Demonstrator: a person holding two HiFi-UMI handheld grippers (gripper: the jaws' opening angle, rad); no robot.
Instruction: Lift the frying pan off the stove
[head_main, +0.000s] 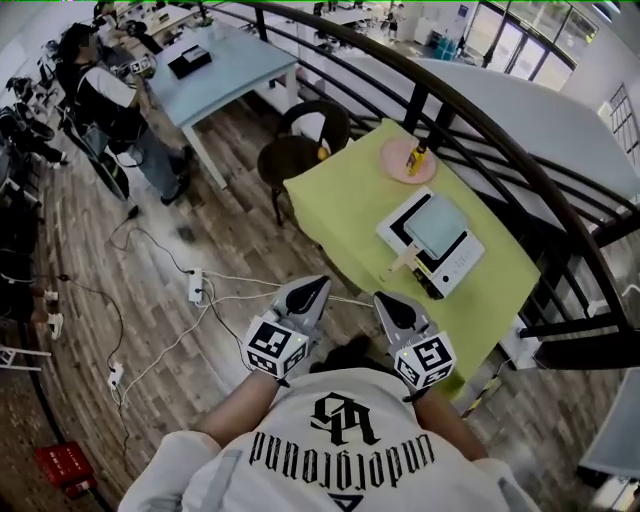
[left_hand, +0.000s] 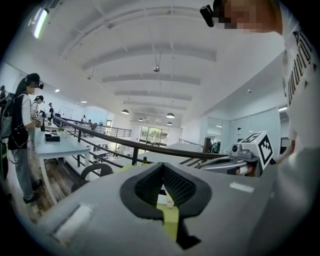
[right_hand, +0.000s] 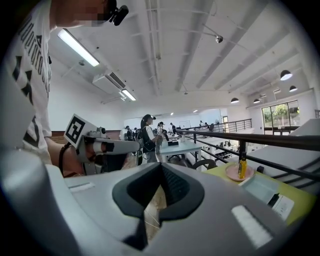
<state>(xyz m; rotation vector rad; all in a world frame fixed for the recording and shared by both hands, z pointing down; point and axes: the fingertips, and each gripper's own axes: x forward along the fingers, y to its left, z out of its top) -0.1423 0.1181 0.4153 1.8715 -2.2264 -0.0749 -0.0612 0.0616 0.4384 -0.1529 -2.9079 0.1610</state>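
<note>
Left tongs (head_main: 316, 288): clenched, empty, held near body, short of worktop edge.
Right tongs (head_main: 384, 302): clenched, empty, beside left pair, not touching it.
Worktop (head_main: 350, 205): green, set along railing (head_main: 470, 110).
Stove (head_main: 458, 268): white, on worktop, ahead of both tongs.
Pan (head_main: 437, 225): grey, square, sits on stove; handle (head_main: 401, 264) points toward person.
Plate (head_main: 392, 162): pink, far end of worktop; yellow bottle (head_main: 417, 156) upright on it.
Chairs (head_main: 300, 150): dark, two, at worktop's far end.
</note>
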